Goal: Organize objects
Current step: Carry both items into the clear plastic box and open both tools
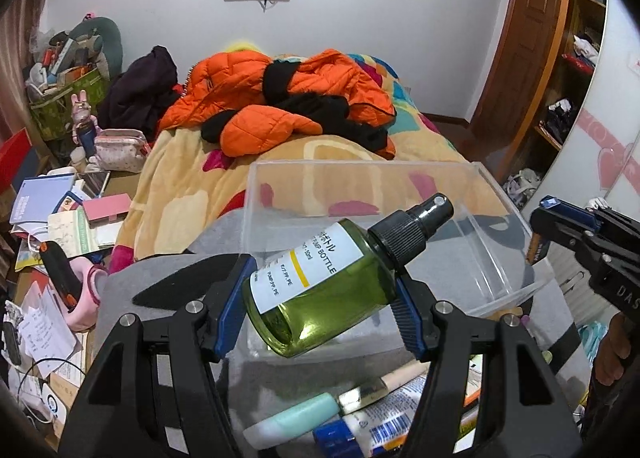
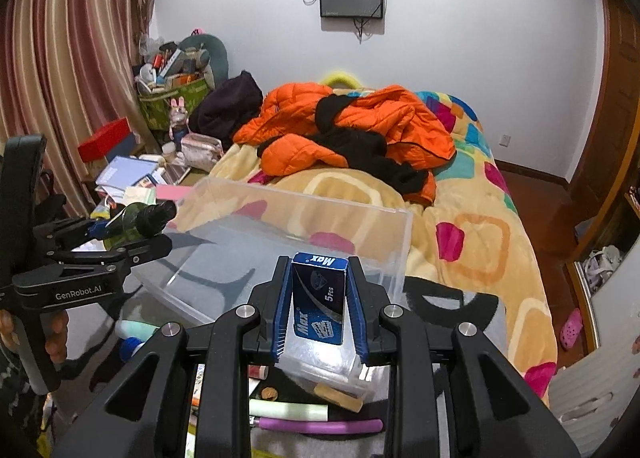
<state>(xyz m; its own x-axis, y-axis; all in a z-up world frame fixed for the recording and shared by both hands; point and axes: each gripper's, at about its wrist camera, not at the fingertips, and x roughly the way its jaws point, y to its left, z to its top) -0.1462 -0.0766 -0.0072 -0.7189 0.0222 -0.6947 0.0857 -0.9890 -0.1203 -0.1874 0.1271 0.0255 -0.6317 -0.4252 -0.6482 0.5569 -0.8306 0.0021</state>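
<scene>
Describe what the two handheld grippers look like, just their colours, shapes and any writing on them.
Both are matte black, angular frames with cut-out openings and round silver bolts at the joints. The left gripper and right gripper each have two fingers lined with ribbed blue pads. White lettering reads GenRobot.AI on the left one's side; partial letters DAS show on the right one. Bare fingers wrap the left handle.

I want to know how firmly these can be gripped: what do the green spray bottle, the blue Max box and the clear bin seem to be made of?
Green spray bottle: glossy translucent plastic, probably; its label reads PP-PE, and the cap is black ribbed plastic. Blue Max box: printed cardboard with folded edges, likely crushable. Clear bin: transparent rigid plastic, with the blanket showing through.
</scene>
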